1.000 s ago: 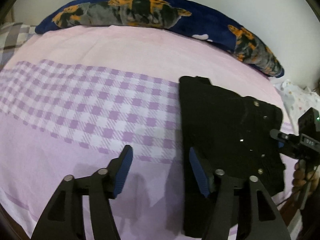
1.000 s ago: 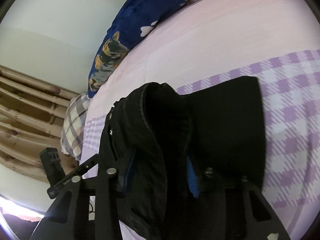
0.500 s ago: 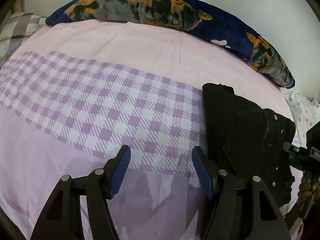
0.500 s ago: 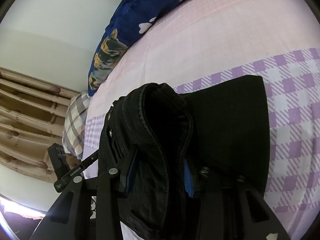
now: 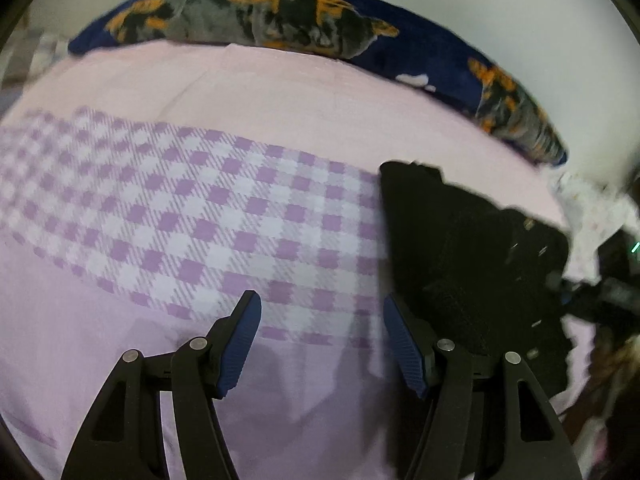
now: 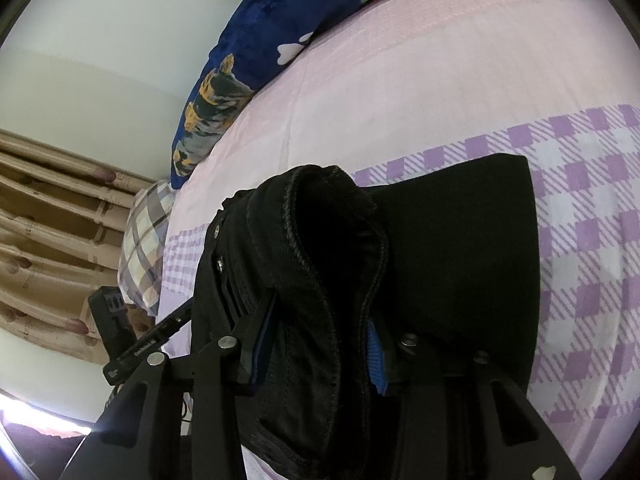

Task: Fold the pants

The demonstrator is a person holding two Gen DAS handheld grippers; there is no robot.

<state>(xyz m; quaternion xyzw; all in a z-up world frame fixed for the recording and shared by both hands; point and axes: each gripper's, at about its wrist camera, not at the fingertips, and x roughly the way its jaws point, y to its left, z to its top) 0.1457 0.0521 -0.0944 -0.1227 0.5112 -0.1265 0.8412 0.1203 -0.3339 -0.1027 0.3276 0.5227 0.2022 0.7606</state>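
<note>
The black pants (image 5: 472, 256) lie folded at the right side of the bed, with small metal rivets showing. My left gripper (image 5: 322, 344) is open and empty above the pink sheet, just left of the pants. My right gripper (image 6: 316, 344) is shut on a thick bunched fold of the black pants (image 6: 328, 280), near the waistband, and holds it lifted off the rest of the fabric. The right gripper's body also shows at the right edge of the left wrist view (image 5: 608, 292), blurred.
The bed sheet (image 5: 200, 208) is pink with a purple checked band. A dark blue pillow with orange and grey print (image 5: 280, 20) lies along the far edge by the wall. A plaid pillow (image 6: 140, 240) and beige curtain (image 6: 48, 220) are at the left.
My left gripper has drifted left and away from the pants, staying open. My right gripper keeps its hold on the bunched fold and has shifted only slightly.
</note>
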